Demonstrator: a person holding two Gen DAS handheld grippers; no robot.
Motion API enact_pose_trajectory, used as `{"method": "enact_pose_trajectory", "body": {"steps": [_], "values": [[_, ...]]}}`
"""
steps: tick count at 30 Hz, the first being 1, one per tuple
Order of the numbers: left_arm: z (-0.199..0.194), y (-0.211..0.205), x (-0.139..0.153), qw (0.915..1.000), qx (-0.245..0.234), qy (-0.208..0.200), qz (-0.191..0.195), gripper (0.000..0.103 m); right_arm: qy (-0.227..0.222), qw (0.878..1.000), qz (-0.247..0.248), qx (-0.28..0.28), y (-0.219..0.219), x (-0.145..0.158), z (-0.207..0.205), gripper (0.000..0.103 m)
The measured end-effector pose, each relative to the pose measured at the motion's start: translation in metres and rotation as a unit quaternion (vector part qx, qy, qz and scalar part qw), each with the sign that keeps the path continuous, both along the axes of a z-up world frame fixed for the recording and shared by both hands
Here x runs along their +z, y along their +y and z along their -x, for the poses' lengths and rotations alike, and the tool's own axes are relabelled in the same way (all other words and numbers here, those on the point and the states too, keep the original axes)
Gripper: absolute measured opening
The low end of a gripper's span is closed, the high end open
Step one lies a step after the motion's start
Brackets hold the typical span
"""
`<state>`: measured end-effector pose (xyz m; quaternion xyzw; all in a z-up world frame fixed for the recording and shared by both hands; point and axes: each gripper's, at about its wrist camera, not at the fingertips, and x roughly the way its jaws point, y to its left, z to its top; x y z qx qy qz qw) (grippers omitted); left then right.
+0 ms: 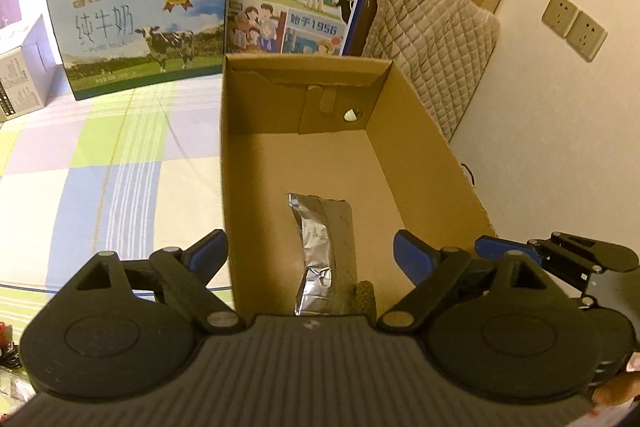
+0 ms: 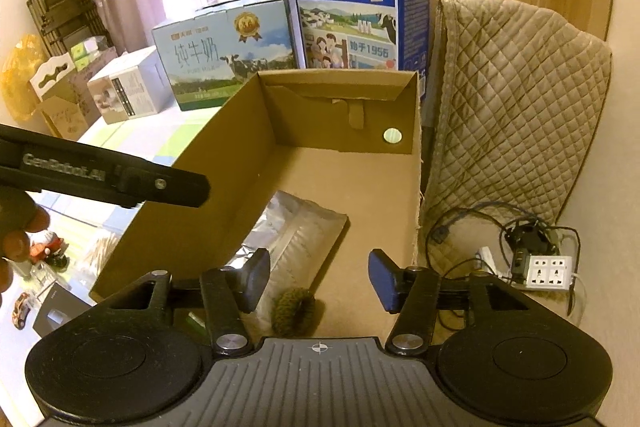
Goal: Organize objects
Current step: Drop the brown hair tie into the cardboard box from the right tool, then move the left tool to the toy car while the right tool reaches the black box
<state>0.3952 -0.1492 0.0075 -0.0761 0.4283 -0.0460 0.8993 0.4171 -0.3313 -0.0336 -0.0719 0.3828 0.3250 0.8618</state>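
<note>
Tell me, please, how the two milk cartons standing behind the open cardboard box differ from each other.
The blue milk carton stands tall on end, while the pale milk carton lies long and low. The blue one shows a drawn family and village; the pale one shows a cow on grass under a gold medal seal. The blue carton sits directly behind the cardboard box; the pale one sits further left. Both carry large Chinese lettering and a cow.

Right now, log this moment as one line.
left gripper: open | right gripper: open | cardboard box: holds foil pouch, hair tie
</note>
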Motion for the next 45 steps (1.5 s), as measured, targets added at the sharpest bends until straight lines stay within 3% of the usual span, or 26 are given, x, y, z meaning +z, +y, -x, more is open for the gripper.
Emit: {"method": "enact_pose_trajectory", "body": {"steps": [14,29,38,45], "values": [[0.054,0.040,0.029,0.9990,-0.018,-0.036,0.018,0.091,-0.036,0.998,-0.024,-0.038,0.011,0.029,0.053,0.064],[0.126,0.108,0.028,0.9985,-0.021,-0.040,0.031,0.094,-0.044,0.996,-0.036,-0.069,0.047,0.033,0.122,0.070],[0.157,0.152,0.015,0.9993,-0.002,-0.026,0.025,0.094,-0.047,0.997,-0.054,-0.020,0.083,0.027,0.164,0.070],[0.190,0.203,-0.009,0.9983,0.056,0.004,0.017,0.094,0.001,0.998,-0.060,0.033,0.126,-0.002,0.175,0.070]]}}
